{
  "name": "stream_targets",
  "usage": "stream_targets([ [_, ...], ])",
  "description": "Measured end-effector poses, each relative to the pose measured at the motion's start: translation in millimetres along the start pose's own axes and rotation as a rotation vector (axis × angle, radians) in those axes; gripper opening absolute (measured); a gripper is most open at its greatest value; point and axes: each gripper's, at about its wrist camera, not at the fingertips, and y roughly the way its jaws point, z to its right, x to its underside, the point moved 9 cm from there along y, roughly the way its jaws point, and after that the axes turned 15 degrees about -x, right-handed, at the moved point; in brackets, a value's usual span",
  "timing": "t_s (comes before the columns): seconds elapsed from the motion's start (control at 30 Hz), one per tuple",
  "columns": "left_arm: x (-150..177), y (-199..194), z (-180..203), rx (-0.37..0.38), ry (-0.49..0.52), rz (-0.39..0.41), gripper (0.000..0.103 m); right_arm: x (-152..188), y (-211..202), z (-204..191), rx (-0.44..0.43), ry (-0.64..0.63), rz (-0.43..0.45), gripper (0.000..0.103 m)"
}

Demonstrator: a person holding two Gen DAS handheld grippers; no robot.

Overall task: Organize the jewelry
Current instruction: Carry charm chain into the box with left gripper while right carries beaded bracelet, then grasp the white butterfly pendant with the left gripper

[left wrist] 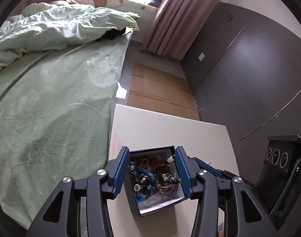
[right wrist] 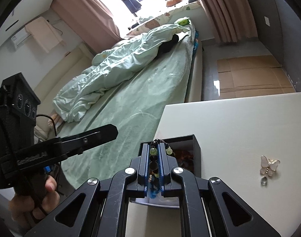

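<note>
A dark square cardboard box (left wrist: 156,179), heaped with tangled beaded jewelry and a blue fabric flower, sits near the left edge of the white tabletop (left wrist: 170,126). The left gripper (left wrist: 152,170) is spread wide, straddling the box. The right gripper (right wrist: 153,165) pinches a strand of dark and green beads (right wrist: 153,152), apparently a bracelet. A pale butterfly brooch (right wrist: 269,165) lies to the right.

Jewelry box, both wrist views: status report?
Left tongs open, straddling jewelry box. Right tongs shut on bead bracelet. Butterfly brooch loose on table.
</note>
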Motion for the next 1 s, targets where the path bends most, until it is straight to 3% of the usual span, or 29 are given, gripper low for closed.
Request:
stream_targets([
  [0.07, 0, 3, -3, -0.004, -0.005, -0.009, 0.05, 1, 7, 0, 0.0, 0.003, -0.026, 0.011],
  [0.13, 1, 4, -3, -0.003, -0.005, -0.014, 0.05, 5, 12, 2, -0.016, 0.03, -0.06, 0.025],
  [0.2, 2, 4, 0, -0.004, 0.005, -0.01, 0.05, 5, 6, 4, -0.01, 0.04, -0.047, 0.03],
  [0.63, 14, 11, 32, -0.002, 0.081, -0.025, 0.05, 1, -55, 37, 0.054, 0.115, 0.011, 0.031],
  [1.0, 32, 28, 96, 0.029, 0.211, -0.084, 0.05, 3, -113, 91, 0.144, 0.269, 0.055, 0.031],
])
